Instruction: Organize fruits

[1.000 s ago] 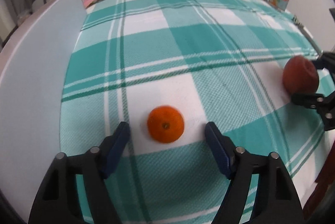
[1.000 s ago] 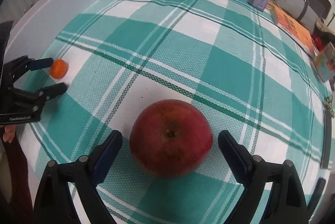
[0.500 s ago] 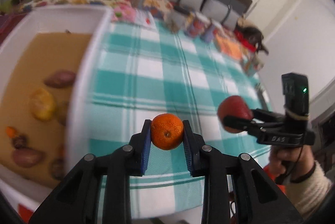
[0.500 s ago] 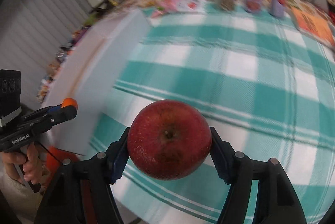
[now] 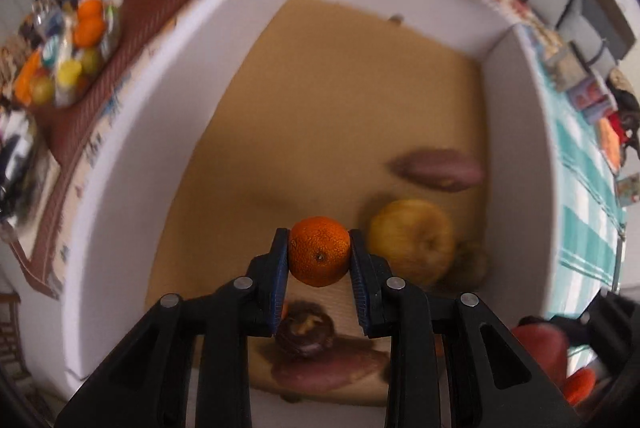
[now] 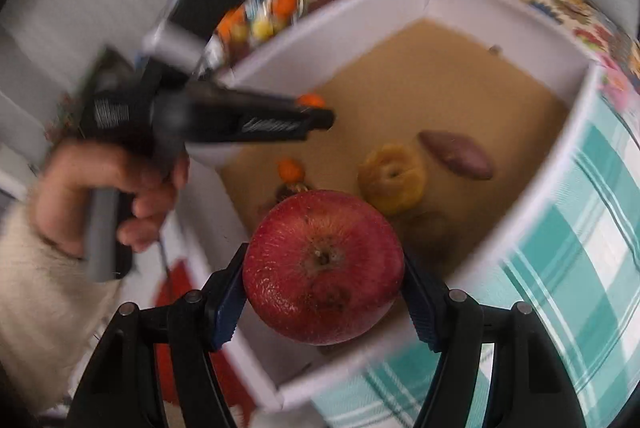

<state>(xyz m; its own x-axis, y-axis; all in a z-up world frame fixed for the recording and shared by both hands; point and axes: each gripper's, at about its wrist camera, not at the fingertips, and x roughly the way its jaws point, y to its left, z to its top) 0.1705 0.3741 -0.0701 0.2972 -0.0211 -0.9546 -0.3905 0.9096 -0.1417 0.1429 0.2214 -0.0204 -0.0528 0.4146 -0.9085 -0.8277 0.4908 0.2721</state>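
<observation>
My left gripper [image 5: 319, 256] is shut on a small orange mandarin [image 5: 319, 257] and holds it over the inside of a big white-walled box [image 5: 132, 132] with a tan floor. My right gripper [image 6: 323, 274] is shut on a large red apple [image 6: 323, 274] above the box's near corner [image 6: 536, 188]. The left gripper with the mandarin [image 6: 311, 100] also shows in the right wrist view, over the box's left wall. In the box lie a yellow apple [image 5: 412, 240], a sweet potato [image 5: 438, 170], another mandarin [image 6: 291, 169] and some dark fruit [image 5: 306, 330].
The green-and-white checked tablecloth [image 6: 592, 248] lies right of the box. A brown mat with a bag of fruit [image 5: 76, 52] sits left of the box. Cans and books [image 5: 592, 100] stand at the table's far end.
Both grippers closed on their fruit, lifted it off the cloth and swung left. They now hang over the white box.
</observation>
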